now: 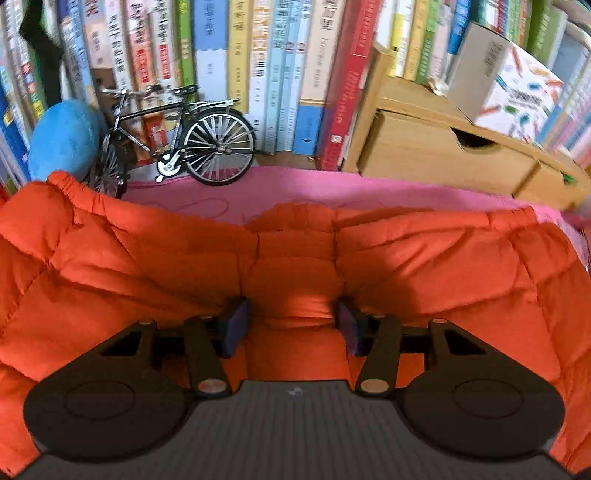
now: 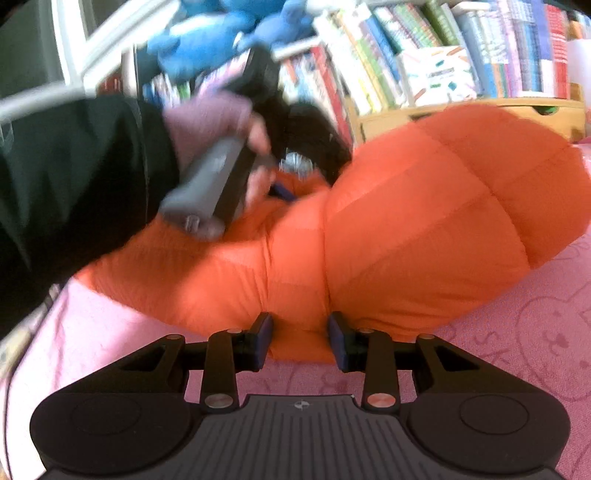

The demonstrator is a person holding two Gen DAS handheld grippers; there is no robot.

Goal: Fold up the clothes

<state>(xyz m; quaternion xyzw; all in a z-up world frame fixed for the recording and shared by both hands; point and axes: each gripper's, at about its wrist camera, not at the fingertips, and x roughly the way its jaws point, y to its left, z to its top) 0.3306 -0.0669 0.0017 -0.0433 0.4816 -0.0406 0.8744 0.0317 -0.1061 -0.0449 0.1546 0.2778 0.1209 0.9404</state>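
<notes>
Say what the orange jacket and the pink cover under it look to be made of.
Orange jacket: smooth, slightly shiny synthetic shell, probably padded; stitched puffy sections show it. Pink cover: soft, matte fleece-like cloth, judging by its fuzzy surface and faint outlined cartoon figures.

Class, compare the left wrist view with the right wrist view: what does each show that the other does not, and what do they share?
Only the left wrist view shows the model bicycle standing at the pink cover's far edge. Only the right wrist view shows the person's left hand holding the left gripper, and the blue plush toys. Both show the orange puffer jacket, the bookshelf, the wooden drawer unit, and jaws closed on jacket fabric, including the right gripper.
</notes>
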